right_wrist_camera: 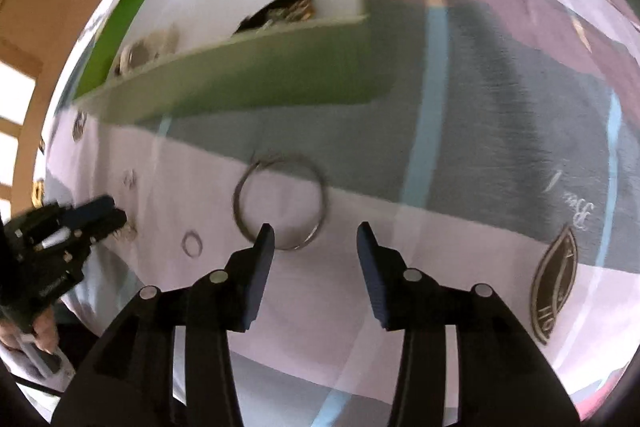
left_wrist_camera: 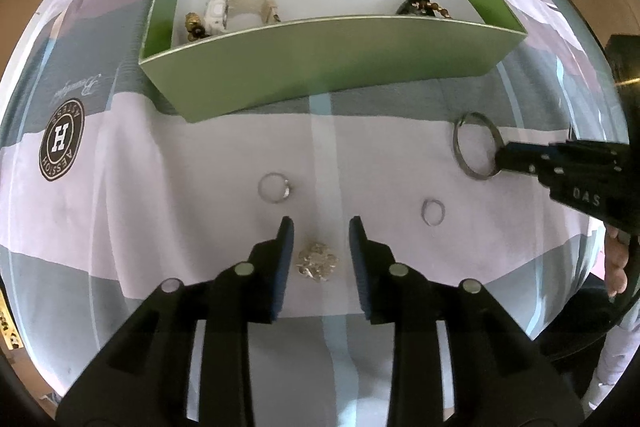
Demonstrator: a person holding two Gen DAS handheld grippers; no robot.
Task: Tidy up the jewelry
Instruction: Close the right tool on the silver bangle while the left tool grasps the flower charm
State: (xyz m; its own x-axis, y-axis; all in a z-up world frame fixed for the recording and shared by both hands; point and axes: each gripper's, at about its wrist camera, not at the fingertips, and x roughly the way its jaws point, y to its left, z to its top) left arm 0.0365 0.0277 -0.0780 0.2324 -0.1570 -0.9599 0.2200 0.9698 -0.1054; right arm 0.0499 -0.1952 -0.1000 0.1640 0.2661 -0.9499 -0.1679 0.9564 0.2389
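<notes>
The left gripper points down at the bed with its jaws partly apart; a small pale gold filigree brooch lies on the lilac-and-grey patterned bedsheet between the blue pads, touching neither. The right gripper also stands partly open, straddling the near rim of a large thin silver bangle; whether a pad touches it I cannot tell, as that view is blurred. A silver ring with a stone and a small plain silver ring lie nearby. The green cardboard box with white inside holds a white watch and dark beaded pieces, half hidden by its front wall.
</notes>
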